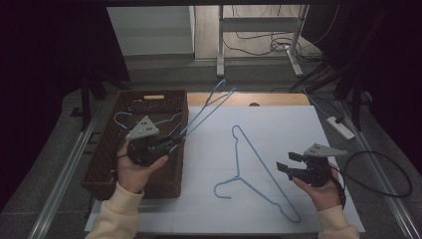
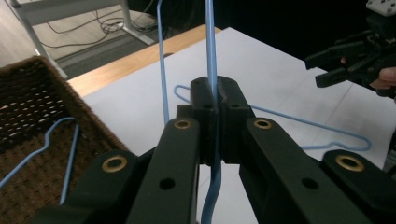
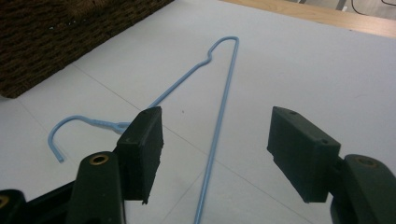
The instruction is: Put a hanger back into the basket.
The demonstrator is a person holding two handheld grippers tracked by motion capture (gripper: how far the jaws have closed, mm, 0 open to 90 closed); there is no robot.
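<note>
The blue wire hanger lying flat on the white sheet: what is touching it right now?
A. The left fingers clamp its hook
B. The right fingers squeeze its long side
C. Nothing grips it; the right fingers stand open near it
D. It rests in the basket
C: the flat hanger lies free on the white sheet, with the right gripper open beside it.

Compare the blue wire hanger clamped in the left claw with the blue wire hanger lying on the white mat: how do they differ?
The blue wire hanger in the left claw is lifted, slanting up over the brown wicker basket; the blue wire hanger on the white mat lies flat. The left claw is shut on the first; the second is untouched, with the open right claw above it. Both are thin blue wire of the same shape.
</note>
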